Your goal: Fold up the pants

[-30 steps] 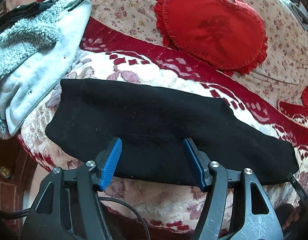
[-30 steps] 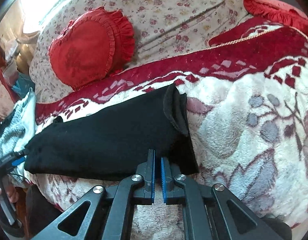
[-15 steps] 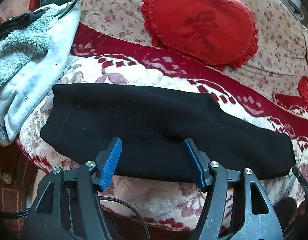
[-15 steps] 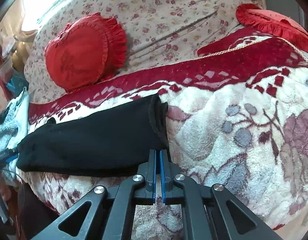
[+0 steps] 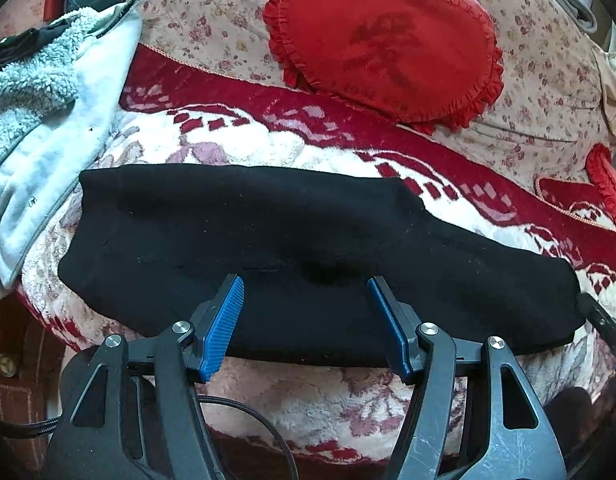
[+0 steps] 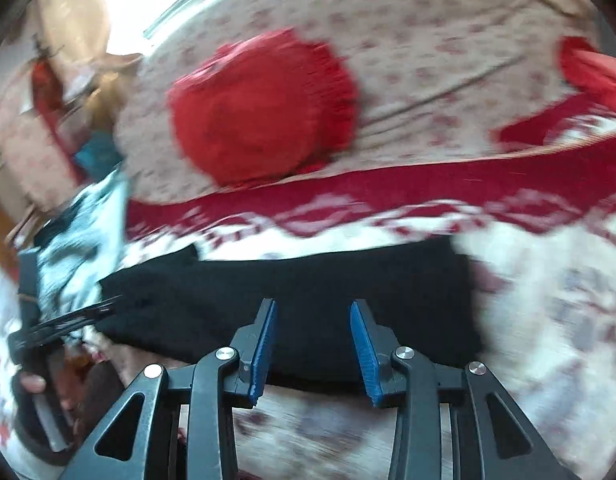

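The black pants (image 5: 292,248) lie folded lengthwise as a long band across the red and white blanket (image 5: 236,140). My left gripper (image 5: 304,292) is open and empty over the near edge of the pants, about mid-length. In the right wrist view, which is blurred by motion, the pants (image 6: 308,284) lie ahead, and my right gripper (image 6: 312,312) is open and empty over their near edge. The left gripper (image 6: 64,320) shows at the far left of that view.
A red heart cushion (image 5: 387,36) leans on the floral sofa back (image 5: 212,12). A light blue fleece garment (image 5: 40,120) lies left of the pants. Another red cushion (image 5: 607,188) sits at the right. The sofa's front edge drops off just below the pants.
My right gripper has opened and let go of the pants' right end, and its view has swung left. The left gripper stays open and has shifted slightly.
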The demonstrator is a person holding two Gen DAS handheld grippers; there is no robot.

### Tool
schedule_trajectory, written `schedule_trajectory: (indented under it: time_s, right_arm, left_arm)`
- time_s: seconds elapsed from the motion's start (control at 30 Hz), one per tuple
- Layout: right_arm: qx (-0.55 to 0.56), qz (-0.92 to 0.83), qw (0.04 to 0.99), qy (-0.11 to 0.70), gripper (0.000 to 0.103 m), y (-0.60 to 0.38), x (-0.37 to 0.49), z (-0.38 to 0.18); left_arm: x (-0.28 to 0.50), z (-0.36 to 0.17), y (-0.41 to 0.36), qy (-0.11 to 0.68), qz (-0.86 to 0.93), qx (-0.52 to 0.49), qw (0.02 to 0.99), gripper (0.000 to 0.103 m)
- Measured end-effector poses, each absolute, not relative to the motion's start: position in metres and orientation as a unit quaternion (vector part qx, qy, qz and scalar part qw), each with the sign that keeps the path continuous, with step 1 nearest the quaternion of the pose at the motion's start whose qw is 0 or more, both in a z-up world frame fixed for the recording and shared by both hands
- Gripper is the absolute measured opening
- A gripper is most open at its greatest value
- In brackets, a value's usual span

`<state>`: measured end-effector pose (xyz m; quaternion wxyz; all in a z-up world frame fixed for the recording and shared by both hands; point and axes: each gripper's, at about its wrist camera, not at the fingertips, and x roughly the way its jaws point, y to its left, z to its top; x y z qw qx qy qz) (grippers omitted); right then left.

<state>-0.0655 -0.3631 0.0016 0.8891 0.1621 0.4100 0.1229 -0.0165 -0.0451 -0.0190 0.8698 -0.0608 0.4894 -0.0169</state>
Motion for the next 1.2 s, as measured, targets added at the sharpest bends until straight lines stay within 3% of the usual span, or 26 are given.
schedule_trajectory:
  time_s: [0.6,0.73,1.0,1.2]
  right_arm:
    - [0.089,0.253,0.834,0.482,0.036,-0.201,0.081,-0.044]
    - [0.071,0.242,0.836,0.488,0.017,-0.186,0.092,-0.052]
    - [0.069,0.218,0.847,0.479,0.014,-0.186,0.106,-0.054]
    - [0.069,0.217,0.857,0.463,0.014,-0.205,0.07,-0.028]
  left_arm:
    - [-0.005,-0.046,-0.039,0.502,0.011,-0.033,0.864,0.063]
    - [-0.003,-0.048,-0.039,0.502,0.009,-0.027,0.864,0.063]
    - [-0.002,-0.05,-0.041,0.496,0.009,-0.019,0.868,0.065]
    - [-0.004,-0.048,-0.041,0.497,0.011,-0.021,0.867,0.065]
